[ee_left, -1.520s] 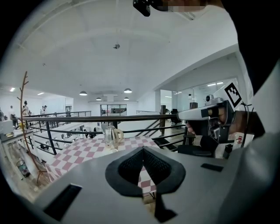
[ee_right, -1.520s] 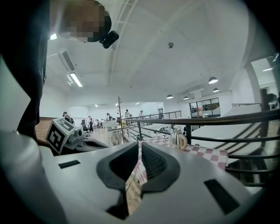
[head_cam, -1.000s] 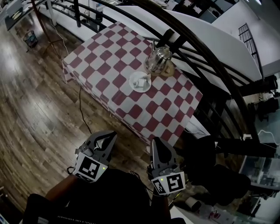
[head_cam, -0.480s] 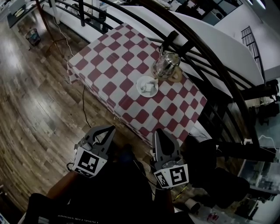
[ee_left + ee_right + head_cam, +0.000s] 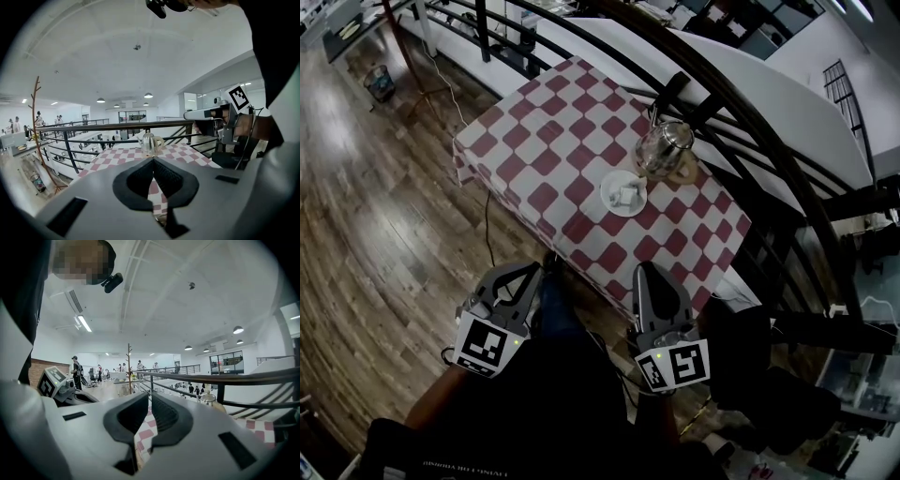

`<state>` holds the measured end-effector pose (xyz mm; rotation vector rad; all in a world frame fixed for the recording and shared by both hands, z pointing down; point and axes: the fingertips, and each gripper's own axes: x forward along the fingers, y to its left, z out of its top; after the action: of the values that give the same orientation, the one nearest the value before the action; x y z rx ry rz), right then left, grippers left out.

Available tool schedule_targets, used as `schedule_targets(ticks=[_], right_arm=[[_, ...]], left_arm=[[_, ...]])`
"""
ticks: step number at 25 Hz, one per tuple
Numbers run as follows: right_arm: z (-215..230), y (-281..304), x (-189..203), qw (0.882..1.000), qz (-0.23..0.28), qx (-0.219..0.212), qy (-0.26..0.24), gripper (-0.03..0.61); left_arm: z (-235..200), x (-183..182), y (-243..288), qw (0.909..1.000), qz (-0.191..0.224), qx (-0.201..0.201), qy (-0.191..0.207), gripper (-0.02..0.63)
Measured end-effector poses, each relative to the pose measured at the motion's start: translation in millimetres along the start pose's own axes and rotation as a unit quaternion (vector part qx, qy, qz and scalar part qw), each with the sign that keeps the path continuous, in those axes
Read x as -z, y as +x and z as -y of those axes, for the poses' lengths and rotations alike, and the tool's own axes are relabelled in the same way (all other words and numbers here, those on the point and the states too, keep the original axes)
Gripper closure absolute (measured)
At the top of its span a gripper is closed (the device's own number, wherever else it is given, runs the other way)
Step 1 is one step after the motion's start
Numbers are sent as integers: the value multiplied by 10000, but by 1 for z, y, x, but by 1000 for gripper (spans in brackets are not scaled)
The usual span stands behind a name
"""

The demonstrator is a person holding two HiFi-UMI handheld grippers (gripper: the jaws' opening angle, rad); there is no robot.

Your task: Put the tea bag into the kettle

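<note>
A glass kettle (image 5: 664, 148) with a metal lid stands on the red-and-white checked table (image 5: 546, 136), on a tan mat near the far edge. Just in front of it a white saucer (image 5: 623, 195) holds the pale tea bag (image 5: 626, 194). My left gripper (image 5: 532, 271) and right gripper (image 5: 648, 271) are side by side short of the table's near edge, both shut and empty. The kettle (image 5: 150, 142) shows beyond the closed jaws in the left gripper view, where the right gripper (image 5: 211, 115) is at the right. In the right gripper view the kettle (image 5: 207, 399) is small, at the right.
A black railing (image 5: 741, 141) runs behind the table, with a drop beyond it. Wooden floor (image 5: 384, 216) lies to the left. A dark chair (image 5: 769, 375) is at my right. A bare branch stand (image 5: 38, 126) rises at the left, and people stand far off.
Both grippers have moved forward toward the table, which now sits closer and lower in the head view. Both stay shut.
</note>
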<state>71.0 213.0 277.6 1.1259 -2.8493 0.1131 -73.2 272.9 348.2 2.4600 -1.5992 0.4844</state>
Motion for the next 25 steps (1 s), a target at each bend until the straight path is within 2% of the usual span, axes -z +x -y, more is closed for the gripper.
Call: schedule_targets(ticks=[8, 13, 16, 25], right_arm=[[15, 24, 10, 9999, 21, 43, 122, 558], [34, 55, 16, 9998, -24, 82, 205, 558], [52, 79, 17, 9996, -77, 120, 225, 558], [104, 138, 47, 9966, -486, 496, 446, 558]], left_arm=[[-29, 6, 4, 9997, -99, -232, -38, 610], [-58, 0, 20, 9992, -148, -368, 95, 611], [-77, -1, 37, 9990, -220, -375, 43, 611], [-118, -1, 114, 9988, -492, 70, -39, 611]])
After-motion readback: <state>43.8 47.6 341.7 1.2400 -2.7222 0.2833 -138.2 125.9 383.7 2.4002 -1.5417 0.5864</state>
